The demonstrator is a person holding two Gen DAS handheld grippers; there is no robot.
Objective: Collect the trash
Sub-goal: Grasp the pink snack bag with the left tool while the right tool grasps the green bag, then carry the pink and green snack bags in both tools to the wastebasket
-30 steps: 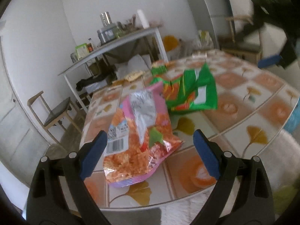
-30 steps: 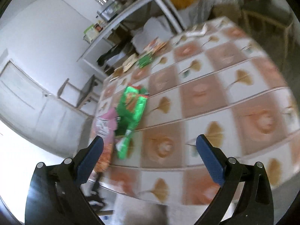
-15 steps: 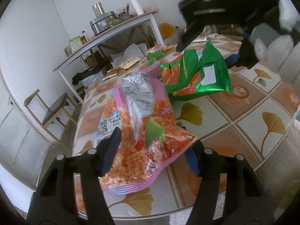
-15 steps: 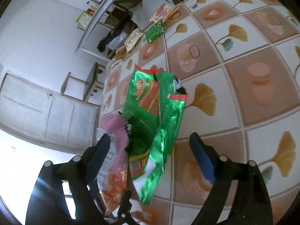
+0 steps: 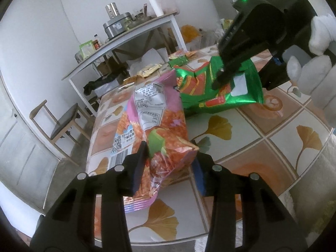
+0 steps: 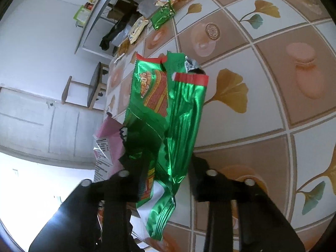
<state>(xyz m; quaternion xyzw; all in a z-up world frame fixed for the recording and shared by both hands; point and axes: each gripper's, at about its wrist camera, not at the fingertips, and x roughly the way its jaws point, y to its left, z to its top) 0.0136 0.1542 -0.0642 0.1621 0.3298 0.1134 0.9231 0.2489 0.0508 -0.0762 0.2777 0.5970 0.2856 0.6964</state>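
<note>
Both jaws closed in — crinkled green bag (image 6: pixel 176 113) pinched.

A: Anything readable on the crinkled pink-and-orange foil snack bag (image 5: pixel 155 126)?
B: A barcode and blocks of small print, too fine to make out.
A: And the shiny green foil bag (image 6: pixel 166 113)?
B: Yellow lettering on its red panel, not legible.
</note>
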